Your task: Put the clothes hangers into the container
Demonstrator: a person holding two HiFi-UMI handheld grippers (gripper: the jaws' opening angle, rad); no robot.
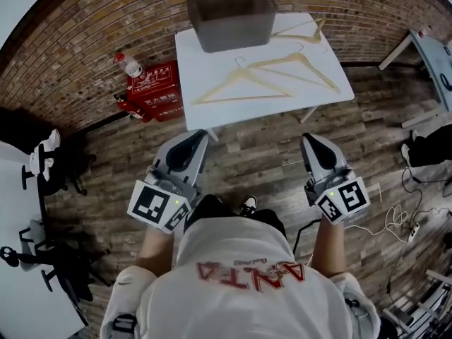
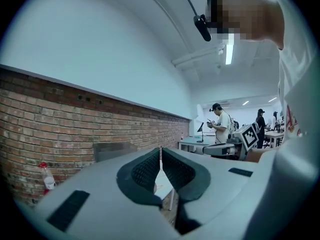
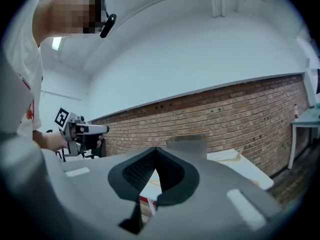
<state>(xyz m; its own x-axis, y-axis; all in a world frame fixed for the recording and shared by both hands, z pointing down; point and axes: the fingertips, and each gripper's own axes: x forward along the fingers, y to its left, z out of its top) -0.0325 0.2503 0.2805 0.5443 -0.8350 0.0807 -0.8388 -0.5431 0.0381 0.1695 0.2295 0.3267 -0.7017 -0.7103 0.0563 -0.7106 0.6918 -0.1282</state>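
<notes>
well short of the counter, both grippers closed and empty

the left gripper (image 2: 160, 159) has its two dark pads pressed together at the tips, with nothing between them. the right gripper (image 3: 156, 160) looks the same: its pads meet in a thin line and it holds nothing. in the head view both are held out level in front of the person's body, one on each side. each has its marker cube nearest the person. both point toward the white counter (image 1: 196, 55) across a strip of wood-plank floor (image 1: 268, 154), and neither reaches the counter's near edge.

three wooden clothes hangers lie flat on the counter, all outside the container (image 1: 232, 16). the nearest hanger (image 1: 220, 87) lies on the near left part of the top. the second hanger (image 1: 319, 72) lies just to its right, and their wire hooks are close together near the middle. the third hanger (image 1: 300, 28) lies farther back on the right, just beside the container. the container is a dark grey tub that stands at the counter's far edge, close to the brick wall (image 1: 106, 20).

on the floor left of the counter sits a red box (image 1: 157, 90), with a clear red-capped bottle (image 1: 131, 66) beside it. loose cables (image 1: 402, 221) trail over the floor at the right.
</notes>
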